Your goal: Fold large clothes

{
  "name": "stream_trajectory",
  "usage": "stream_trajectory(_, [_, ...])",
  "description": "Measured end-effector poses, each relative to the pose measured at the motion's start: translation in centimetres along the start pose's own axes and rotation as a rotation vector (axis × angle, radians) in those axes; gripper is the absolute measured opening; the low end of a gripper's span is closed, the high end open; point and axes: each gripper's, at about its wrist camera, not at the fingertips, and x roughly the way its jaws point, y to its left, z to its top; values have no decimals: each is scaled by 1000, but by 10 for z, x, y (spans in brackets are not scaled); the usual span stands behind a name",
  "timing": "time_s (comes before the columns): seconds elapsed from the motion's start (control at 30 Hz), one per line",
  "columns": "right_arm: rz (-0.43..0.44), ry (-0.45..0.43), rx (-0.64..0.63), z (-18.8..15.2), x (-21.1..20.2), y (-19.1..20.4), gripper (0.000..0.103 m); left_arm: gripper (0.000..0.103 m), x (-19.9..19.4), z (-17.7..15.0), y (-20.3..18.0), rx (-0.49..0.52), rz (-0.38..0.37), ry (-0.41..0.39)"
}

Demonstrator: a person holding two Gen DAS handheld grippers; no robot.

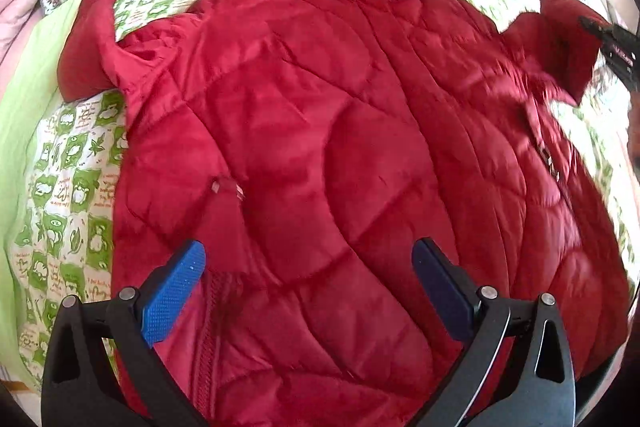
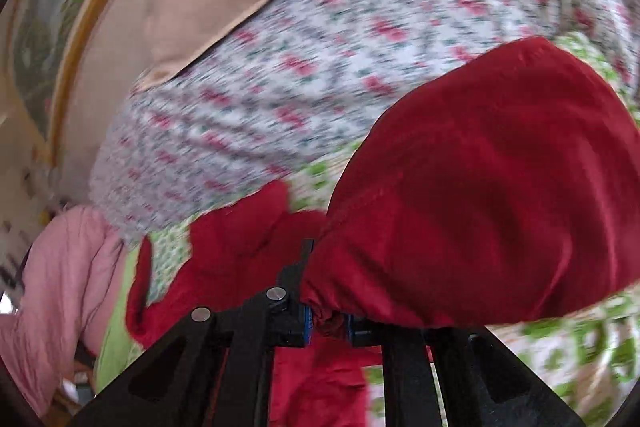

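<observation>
Two grippers: right gripper pinches red jacket sleeve, lifting to fold; left gripper gapes empty above hem.

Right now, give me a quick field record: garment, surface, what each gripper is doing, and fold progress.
garment: red quilted jacket, spread out, collar at the far end
surface: green-and-white printed sheet over a floral bedspread
left gripper: open, above the jacket's near part, holding nothing
right gripper: shut on the sleeve cuff, cuff lifted off the sheet
other sleeve: lying out to the side, not folded in
nearby: pink garment at the bed's edge
fold progress: no fold completed yet
</observation>
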Motion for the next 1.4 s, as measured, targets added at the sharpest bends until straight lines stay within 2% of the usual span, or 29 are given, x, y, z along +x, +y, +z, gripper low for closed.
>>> stream_trajectory(0.13, [45, 84, -143, -18, 34, 63, 11, 103, 0, 5, 17, -51, -39, -11])
stream_trajectory(0.37, [140, 263, -319, -65, 94, 148, 10, 103, -2, -3, 46, -133, -91, -24])
stream_trajectory(0.6, [170, 433, -424, -118, 151, 203, 10, 103, -8, -9, 65, -175, -118, -38])
stream_trajectory(0.67, [161, 457, -442, -131, 158, 203, 10, 103, -11, -8, 69, -186, -125, -45])
stream_trajectory(0.77, [172, 489, -449, -143, 169, 206, 25, 103, -17, -5, 80, -201, -123, -66])
stream_trajectory(0.83, [219, 516, -403, -147, 172, 202, 54, 103, -18, -3, 84, -207, -124, -72])
stream_trajectory(0.9, [258, 524, -359, -147, 170, 197, 60, 103, -15, 1, 86, -214, -135, -71])
stream_trajectory(1.03, [279, 540, -321, -151, 167, 190, 62, 103, 1, 10, 82, -223, -212, -58])
stream_trajectory(1.17, [285, 545, -291, -149, 166, 183, 62, 103, 14, 26, 78, -280, -346, -26])
stream_trajectory(1.3, [262, 568, -359, -153, 162, 187, 62, 103, -4, 40, 89, -344, -460, -84])
stream_trajectory(1.4, [233, 568, -448, -156, 156, 191, 70, 103, -6, 52, 91, -344, -474, -96])
